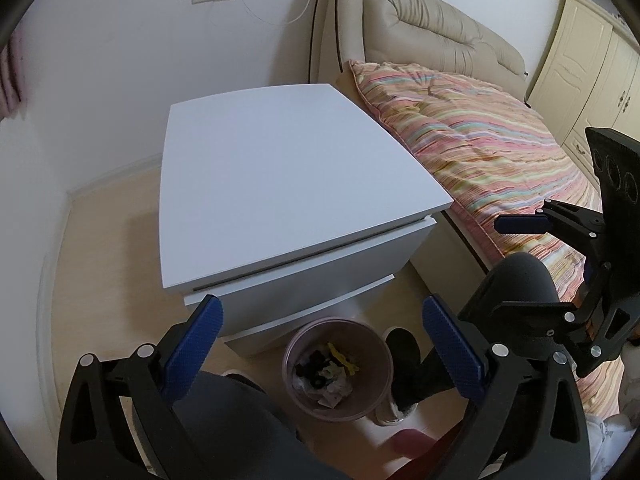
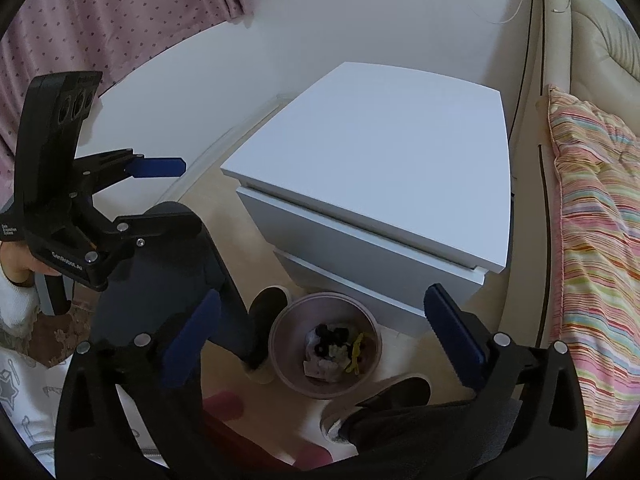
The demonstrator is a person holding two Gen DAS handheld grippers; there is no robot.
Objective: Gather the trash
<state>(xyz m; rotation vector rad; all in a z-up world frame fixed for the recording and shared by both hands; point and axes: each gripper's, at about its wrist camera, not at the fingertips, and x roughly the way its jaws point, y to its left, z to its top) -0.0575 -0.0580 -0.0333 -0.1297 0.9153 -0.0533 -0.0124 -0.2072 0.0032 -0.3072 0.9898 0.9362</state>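
Observation:
A pink waste bin (image 1: 340, 392) stands on the floor in front of the white nightstand (image 1: 288, 184), holding crumpled paper, dark bits and a yellow scrap (image 1: 344, 360). It also shows in the right wrist view (image 2: 288, 376), with the trash (image 2: 334, 350) inside. My left gripper (image 1: 324, 344) is open and empty above the bin. My right gripper (image 2: 324, 336) is open and empty above the bin too. The right gripper also shows in the left wrist view (image 1: 516, 256), and the left gripper in the right wrist view (image 2: 180, 196). The nightstand top (image 2: 380, 148) is bare.
A bed with a striped quilt (image 1: 480, 136) and a beige padded headboard (image 1: 432, 24) stands right of the nightstand. The person's legs and slippered feet (image 2: 260, 320) flank the bin. A pink curtain (image 2: 100, 12) hangs at the left wall. A cream wardrobe (image 1: 588, 72) stands behind the bed.

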